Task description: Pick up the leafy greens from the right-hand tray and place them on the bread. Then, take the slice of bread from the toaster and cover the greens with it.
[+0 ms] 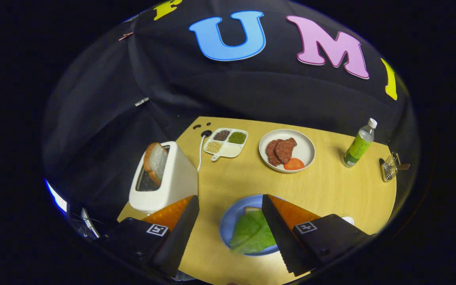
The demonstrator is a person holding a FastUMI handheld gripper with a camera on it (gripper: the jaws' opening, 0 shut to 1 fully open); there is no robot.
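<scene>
Gripper view, from my remote station: I saw a white toaster (164, 178) at the left end of the wooden table (331, 190), 1 slice of bread (155, 161) standing up out of its slot. Beyond it lay a 4-compartment dish of grains (225, 143), then a pale plate of meat slices and tomato (287, 151), a green bottle (358, 145) and a small wire object (390, 167) at the far right.

The gripper (228, 227) hung with its fingers spread wide and nothing held. Between them, close ahead, sat a blue plate (228, 225) where the leafy greens (251, 234) rested over a slice whose corner (252, 210) peeked out beyond them. The right finger hid part of the leaf.

I judged the greens step done and the toaster slice next. Risks as I read them: that slice leaned in its slot, so a poorly aimed pinch could crush it or push it back down; a sideways pull could tip the toaster; setting the slice down off-centre could drag the loose greens off the bread.
</scene>
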